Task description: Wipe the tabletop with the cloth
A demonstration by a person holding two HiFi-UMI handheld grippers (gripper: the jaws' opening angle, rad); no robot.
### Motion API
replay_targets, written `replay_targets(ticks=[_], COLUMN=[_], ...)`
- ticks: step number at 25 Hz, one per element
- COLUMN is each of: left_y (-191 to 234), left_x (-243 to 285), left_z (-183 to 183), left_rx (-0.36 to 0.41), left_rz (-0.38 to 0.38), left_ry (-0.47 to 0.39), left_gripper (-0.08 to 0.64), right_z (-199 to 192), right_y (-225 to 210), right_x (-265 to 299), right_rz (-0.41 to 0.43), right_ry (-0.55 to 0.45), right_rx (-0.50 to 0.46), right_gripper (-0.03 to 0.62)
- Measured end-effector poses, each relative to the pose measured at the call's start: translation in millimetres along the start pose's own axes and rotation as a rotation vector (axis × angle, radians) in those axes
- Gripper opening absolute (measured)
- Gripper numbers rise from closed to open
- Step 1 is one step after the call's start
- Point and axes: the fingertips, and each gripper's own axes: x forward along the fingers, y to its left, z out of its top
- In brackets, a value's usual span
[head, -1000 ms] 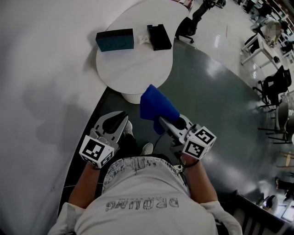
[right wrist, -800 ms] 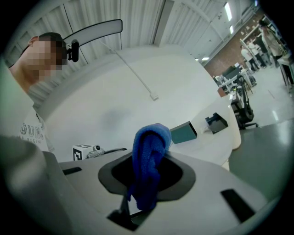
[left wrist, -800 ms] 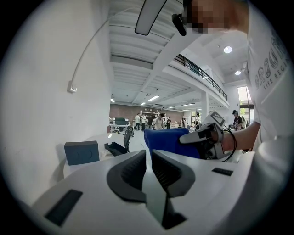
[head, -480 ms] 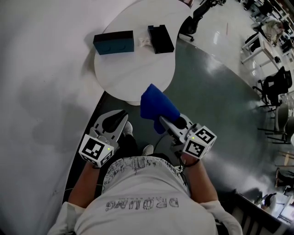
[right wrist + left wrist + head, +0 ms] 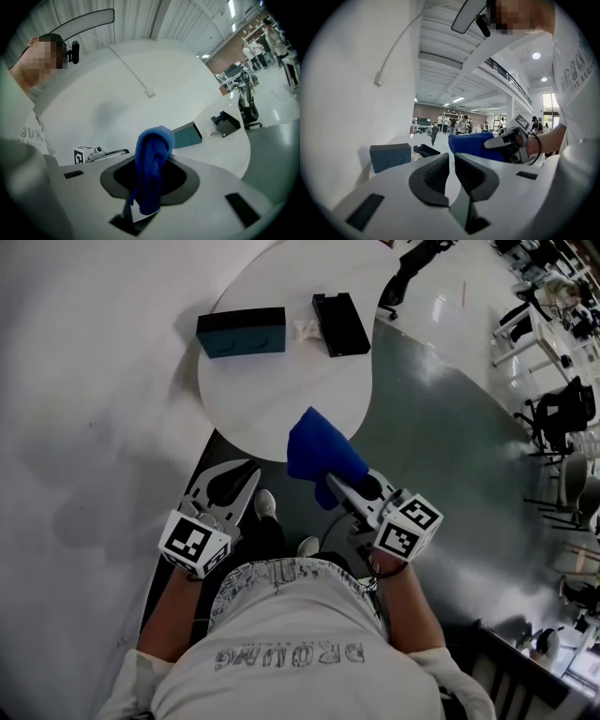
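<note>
- Head view: the right hand-held gripper is clenched on the blue cloth. The cloth is held in the air over the near rim of the round white surface. We judge that wiping is not yet begun.
- Left hand-held gripper: jaws drawn together, nothing between them, held low beside the person's legs and off the surface.
- Risk 1: in the right gripper view the jaws pinch only a narrow fold, and most of the cloth bunches loose above them. Drag against the surface could pull the fold out, and the cloth would drop to the floor.
- Risk 2: if the wad rides to one side, the hard jaw tips could meet the surface instead of the fabric. That would scrape it and leave it unwiped.
- Risk 3: a long stroke toward the far side could push things. A teal box, a small white piece and a black tray stand there in a row, and the tray lies near the edge.
- Surface: white and bare on the near half. We see no stain from here.
- Room: white wall on the left and a glossy dark floor. It is an open hall, with desks and chairs off to the right. People stand far back in the left gripper view.
</note>
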Motion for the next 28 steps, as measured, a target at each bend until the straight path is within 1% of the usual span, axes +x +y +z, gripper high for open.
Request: replay_targets(ticks=[10,15,24,28], left_y=[80,133,140,142], left_x=[-9,-5,-17,-20], left_z=[1,-17,7,8], left_rx=[-0.028,-0.044,-0.048,-0.051], left_rz=[-0.014,-0.025,-0.020,-0.006], left_ry=[-0.016,-0.021,-0.027,-0.022], left_gripper=[0.054,0.054,0.054,0.054], right_z=[13,7,24,26], right_y=[1,-15,-1,-2], right_x=[76,124,128,130], right_rz=[-0.037,-0.063,-0.084,-0.091], right_ry=[0.018,0.028,0.038,0.048], right_rx=[-0.015,-0.020,-0.009,-0.018], right_gripper=[0.107,0.107,0.107,0.107])
